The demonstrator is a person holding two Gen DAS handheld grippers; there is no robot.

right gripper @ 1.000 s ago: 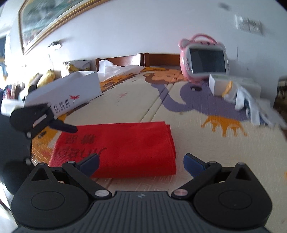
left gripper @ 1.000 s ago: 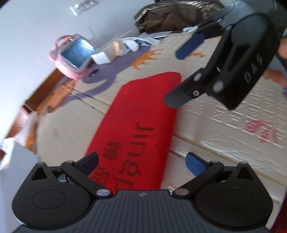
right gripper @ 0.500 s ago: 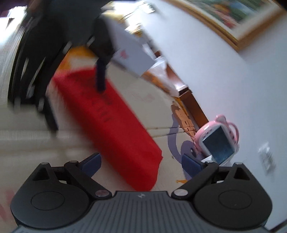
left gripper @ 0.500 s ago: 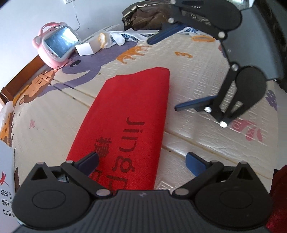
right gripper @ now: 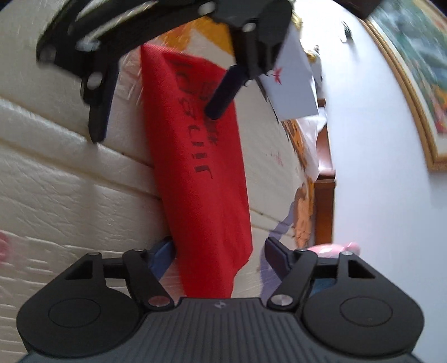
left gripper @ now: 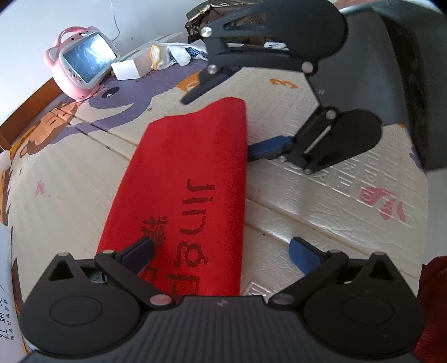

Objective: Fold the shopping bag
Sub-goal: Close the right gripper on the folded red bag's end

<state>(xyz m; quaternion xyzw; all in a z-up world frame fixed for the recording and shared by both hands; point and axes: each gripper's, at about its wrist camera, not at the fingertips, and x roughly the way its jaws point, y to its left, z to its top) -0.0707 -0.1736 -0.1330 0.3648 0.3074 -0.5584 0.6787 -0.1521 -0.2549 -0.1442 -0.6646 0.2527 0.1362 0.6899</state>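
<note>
The red shopping bag [left gripper: 190,178] lies folded into a long strip on the foam play mat [left gripper: 321,201], with dark lettering on top. My left gripper [left gripper: 220,250] is open over the bag's near end, one finger above the cloth and one above the mat. My right gripper [left gripper: 216,123] is open at the bag's far end, its fingers astride the strip. In the right wrist view the bag [right gripper: 201,167] runs between the open right gripper [right gripper: 219,255] fingers, and the left gripper [right gripper: 157,110] is at the other end.
A pink toy screen [left gripper: 79,62] stands at the mat's far edge by the wall, beside a white box [left gripper: 125,69] and crumpled cloths [left gripper: 176,55]. A dark bundle [left gripper: 206,14] lies behind. A white paper bag [right gripper: 290,83] stands beside the red bag.
My right gripper rolled sideways and came down to the bag's far end, its fingers now astride it. My left gripper shifted slightly over the near end. The bag stayed flat.
</note>
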